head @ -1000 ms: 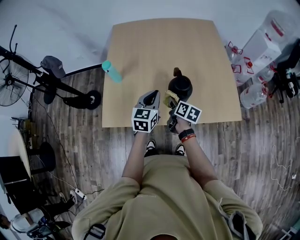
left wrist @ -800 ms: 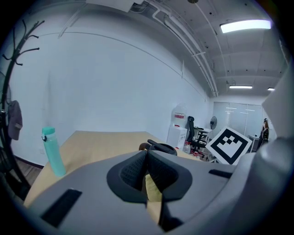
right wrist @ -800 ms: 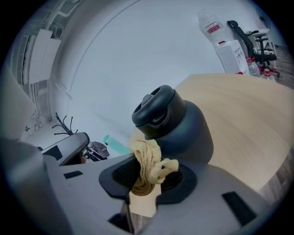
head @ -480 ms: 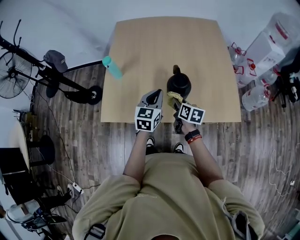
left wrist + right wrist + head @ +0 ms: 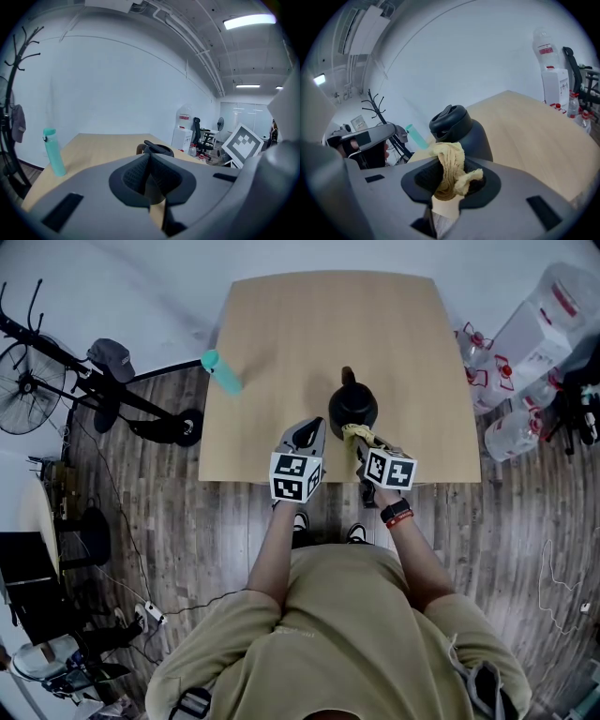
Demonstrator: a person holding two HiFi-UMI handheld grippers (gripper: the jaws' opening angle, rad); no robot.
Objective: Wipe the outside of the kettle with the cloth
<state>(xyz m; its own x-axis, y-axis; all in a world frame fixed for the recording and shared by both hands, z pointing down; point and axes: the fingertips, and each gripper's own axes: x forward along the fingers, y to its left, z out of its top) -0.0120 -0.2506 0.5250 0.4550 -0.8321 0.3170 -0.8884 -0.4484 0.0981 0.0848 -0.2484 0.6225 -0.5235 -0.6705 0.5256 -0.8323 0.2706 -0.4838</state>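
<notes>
Two grippers hang over the near edge of a pale wooden table point(image 5: 281, 343), each with its marker cube toward the person. The right gripper point(image 5: 361, 448) has its jaws clamped on a bunched yellow cloth point(image 5: 357, 434). In the right gripper view the cloth point(image 5: 449, 166) spills up and out from between the dark pads, its top fold level with the kettle's side. Whether it touches the wall or sits just short of it cannot be told.

The kettle point(image 5: 353, 409) stands upright near the middle of the table, toward the near edge, just beyond both grippers. It is black and round-bodied, with a brown handle on its far side. Its black lid is on, so nothing inside shows.

The left gripper point(image 5: 302, 439) hovers just left of the kettle with its jaws together and nothing between them. Its own view shows the lid point(image 5: 157, 149) rising just past the pads.

A teal bottle point(image 5: 221, 372) stands at the table's left edge, capped, well apart from the kettle. Large clear water jugs point(image 5: 511, 432) sit on the floor to the right of the table.
</notes>
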